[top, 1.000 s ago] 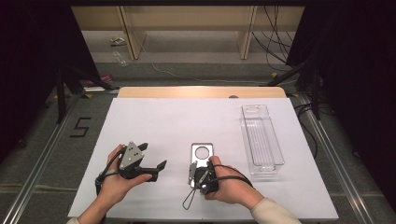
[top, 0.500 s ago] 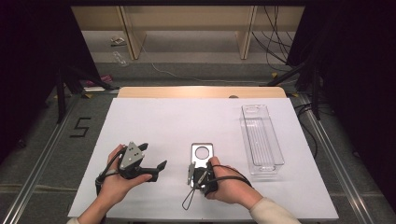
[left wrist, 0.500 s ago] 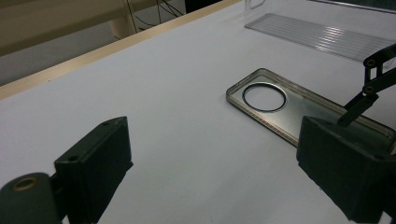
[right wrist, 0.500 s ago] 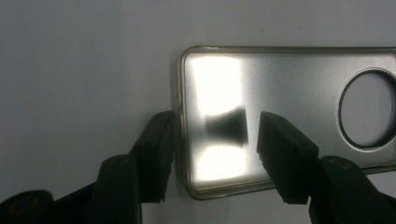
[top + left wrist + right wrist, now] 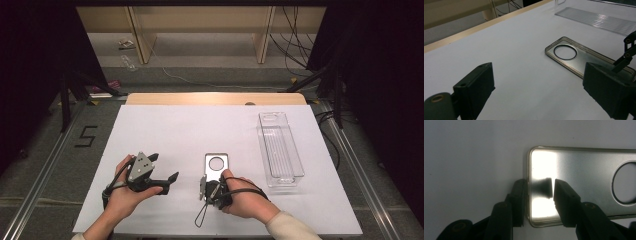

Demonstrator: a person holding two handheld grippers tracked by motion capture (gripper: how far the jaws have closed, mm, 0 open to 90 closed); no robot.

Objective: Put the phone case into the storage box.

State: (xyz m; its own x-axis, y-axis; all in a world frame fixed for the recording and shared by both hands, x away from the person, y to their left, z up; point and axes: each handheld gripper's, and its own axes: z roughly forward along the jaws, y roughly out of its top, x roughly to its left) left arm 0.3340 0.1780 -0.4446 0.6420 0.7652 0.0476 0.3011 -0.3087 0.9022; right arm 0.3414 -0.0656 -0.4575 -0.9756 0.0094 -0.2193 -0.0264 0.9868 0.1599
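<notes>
White table (image 5: 165, 130), wooden shelf (image 5: 200, 30), grey floor (image 5: 45, 165), dark surroundings

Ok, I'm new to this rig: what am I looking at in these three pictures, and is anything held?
No robot arm here: a person holds a two-jaw gripper in each hand. The high view looks down on the white table; the other two pictures come from cameras riding on each gripper, looking along its black jaws. On the table lie a phone case with a round hole and, to its right, a clear tray. The left gripper is open with nothing between its jaws. The right gripper has just been closing its jaws across the case's near edge, one outside the rim, one over the case, not yet pinching it.
</notes>
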